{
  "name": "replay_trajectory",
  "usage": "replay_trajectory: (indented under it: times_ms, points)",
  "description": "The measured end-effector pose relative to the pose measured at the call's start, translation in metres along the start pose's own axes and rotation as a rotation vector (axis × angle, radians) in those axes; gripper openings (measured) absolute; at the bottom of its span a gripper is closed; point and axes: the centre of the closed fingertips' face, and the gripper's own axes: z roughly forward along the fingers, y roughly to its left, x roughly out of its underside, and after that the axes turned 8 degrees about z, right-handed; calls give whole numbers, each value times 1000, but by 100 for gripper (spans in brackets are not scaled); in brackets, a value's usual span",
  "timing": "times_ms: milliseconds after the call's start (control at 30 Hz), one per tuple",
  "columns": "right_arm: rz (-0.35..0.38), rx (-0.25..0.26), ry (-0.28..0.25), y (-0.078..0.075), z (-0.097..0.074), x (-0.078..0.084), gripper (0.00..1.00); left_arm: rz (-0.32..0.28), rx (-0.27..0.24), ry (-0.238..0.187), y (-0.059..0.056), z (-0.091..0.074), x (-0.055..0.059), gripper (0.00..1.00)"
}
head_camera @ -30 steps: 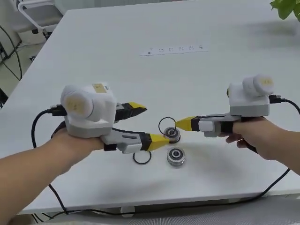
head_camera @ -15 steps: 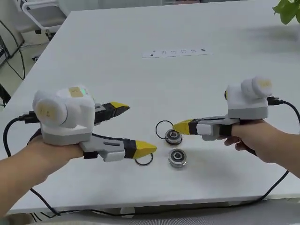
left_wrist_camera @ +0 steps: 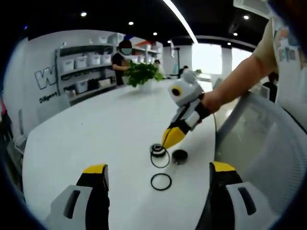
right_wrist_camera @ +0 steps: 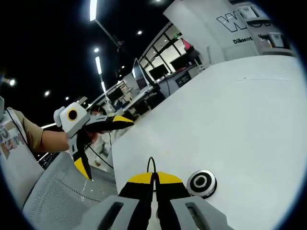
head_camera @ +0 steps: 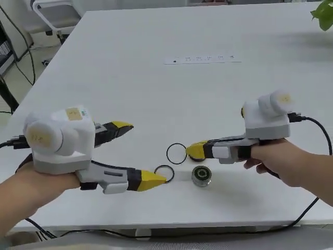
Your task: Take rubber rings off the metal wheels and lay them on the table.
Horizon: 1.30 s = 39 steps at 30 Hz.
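A white worktop fills most of the head view, with a green plant cut off at its far right corner and part of a white chair beyond its far left corner.

The left gripper is held low over the near left of the worktop, its yellow-tipped jaws spread wide. The right gripper comes in from the right with its jaws pressed together. In the right gripper view a thin dark line rises from between the tips. Whether a ring is pinched there cannot be told.

One metal wheel lies on the worktop just nearer the person than the right gripper's tips. In the left gripper view a second wheel sits right under those tips, while in the head view the gripper hides it.

One rubber ring sits at the right gripper's tips, on the side toward the left gripper, close to the second wheel. Whether it lies flat or leans is unclear. A second ring lies flat on the worktop, off both wheels, touching or just under the tip of the left gripper's nearer jaw, which covers part of it.

On the far wall in the left gripper view is a large "W" with "Diligent" below it, the rest cut off. A strip of small marks farther up the worktop is too small to read.
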Motion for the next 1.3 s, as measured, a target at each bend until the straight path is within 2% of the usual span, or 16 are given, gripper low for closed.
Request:
replay_trajectory:
  times_ms: [100,200,467,733,833,1133,1300]
  points:
    - [-6,-6,14,3,5,3,0,5,6,10,-4,-2,4,89]
    - [-8,-11,30,5,11,8,0,13,-4,21,-2,-5,10,90]
    - [-20,-17,68,8,23,18,0,-14,-15,23,0,-11,15,91]
    - [-22,10,96,-2,30,25,0,-38,-31,36,3,-14,24,91]
    - [-21,21,104,-8,31,28,0,-66,-29,34,2,-14,26,91]
    - [-22,41,115,-11,33,33,0,-64,-32,45,3,-15,30,90]
    - [-21,64,111,-17,33,32,0,-65,-30,50,2,-15,31,90]
